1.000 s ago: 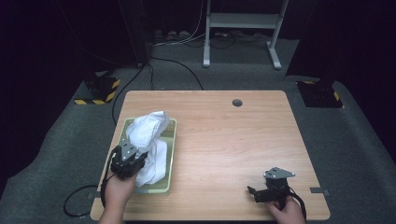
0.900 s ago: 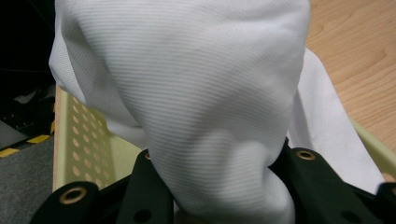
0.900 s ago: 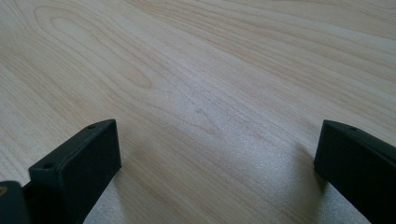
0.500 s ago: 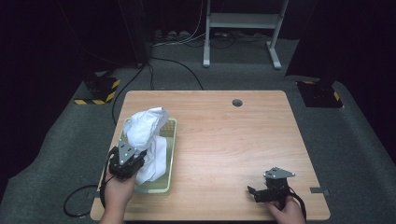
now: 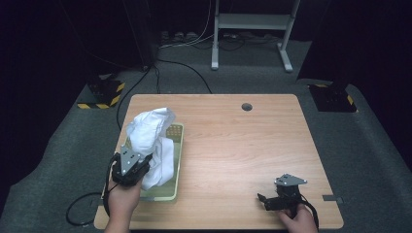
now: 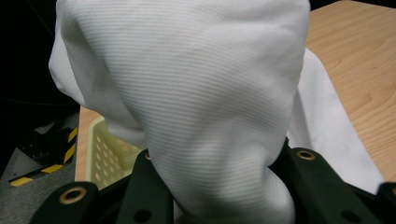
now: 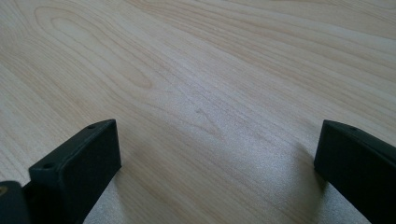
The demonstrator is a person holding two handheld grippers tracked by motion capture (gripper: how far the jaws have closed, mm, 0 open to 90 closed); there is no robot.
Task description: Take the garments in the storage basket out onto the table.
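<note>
Above the basket (image 5: 171,191), the left hand-held gripper (image 5: 138,162) pinches the white cloth (image 5: 148,131), forearm reaching forward.

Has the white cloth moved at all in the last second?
Yes. The white cloth, pinched in the left gripper, has been drawn a little toward the near edge of the table, while the yellow basket under it stays put.
</note>
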